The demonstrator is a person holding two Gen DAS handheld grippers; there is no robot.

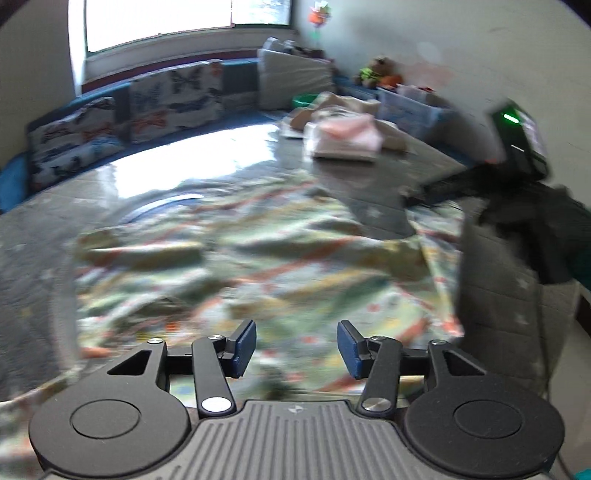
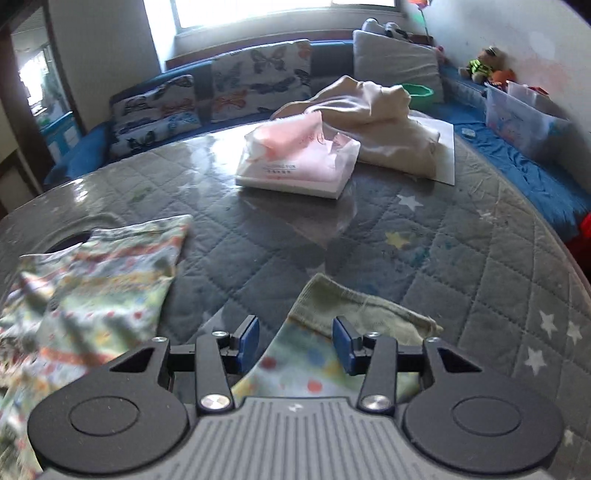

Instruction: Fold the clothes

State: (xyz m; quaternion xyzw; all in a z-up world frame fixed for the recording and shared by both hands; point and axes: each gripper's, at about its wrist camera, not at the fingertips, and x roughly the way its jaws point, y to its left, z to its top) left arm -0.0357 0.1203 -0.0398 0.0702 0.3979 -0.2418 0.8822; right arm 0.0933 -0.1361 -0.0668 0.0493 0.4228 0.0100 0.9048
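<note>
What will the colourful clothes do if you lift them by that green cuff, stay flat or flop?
Probably flop: the patterned garment lies wrinkled and limp on the table. The cuff looks thin, so it should feel light. The right gripper is open above it, gripping nothing.

This is a home, probably a living room or child's room. A blue sofa (image 2: 92, 144) with butterfly cushions (image 2: 258, 79) stands under a window (image 2: 258, 11); a plush toy (image 2: 484, 64), a plastic storage box (image 2: 524, 118) and a star-patterned quilted cover on the bench (image 2: 461, 236) show it.
</note>
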